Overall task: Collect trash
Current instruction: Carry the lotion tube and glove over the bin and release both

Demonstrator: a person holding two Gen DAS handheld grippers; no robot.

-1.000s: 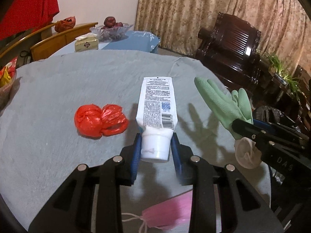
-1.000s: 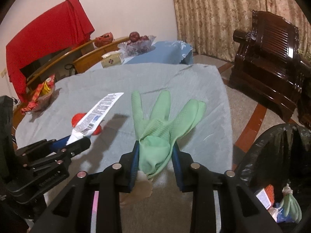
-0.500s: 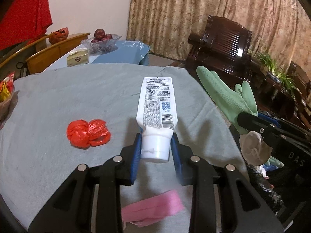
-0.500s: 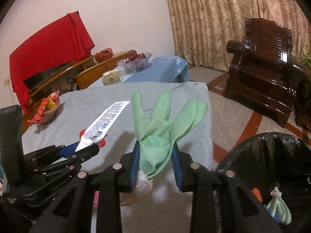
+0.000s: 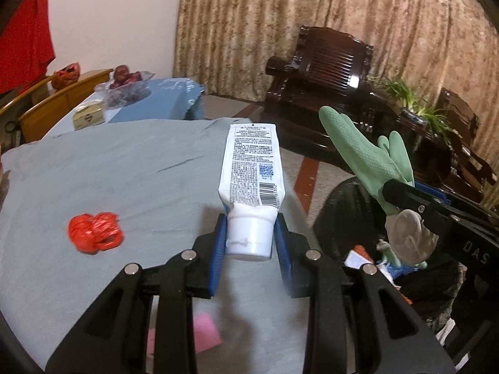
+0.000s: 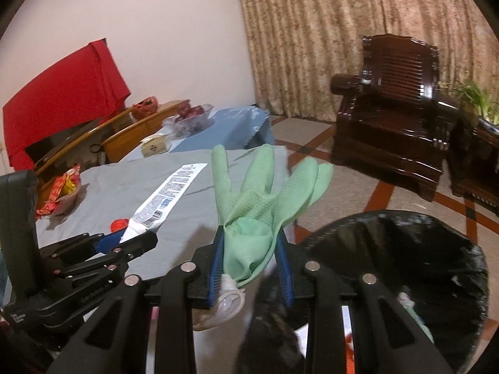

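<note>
The left gripper [image 5: 251,237] pinches a white squeeze tube [image 5: 251,171] by its cap end, the printed body jutting forward above the grey tablecloth [image 5: 124,171]; the right gripper [image 6: 251,268] clamps a green rubber glove [image 6: 259,199] at the cuff, its fingers splayed upward, with a pale crumpled scrap [image 6: 224,302], perhaps a wrapper, hanging beneath the jaws; both pieces are clear of the table and in mid-carry. The step in hand looks like the transfer to the black bin bag [image 6: 421,249], which gapes just beside the table edge at the right, some rubbish already inside. The next move calls for bringing each load over the bag's mouth and then parting the jaws; the glove is nearer and would likely drop first. A crumpled red plastic bag [image 5: 93,232] and a pink item [image 5: 202,333] lie on the cloth, yet to be gathered.
</note>
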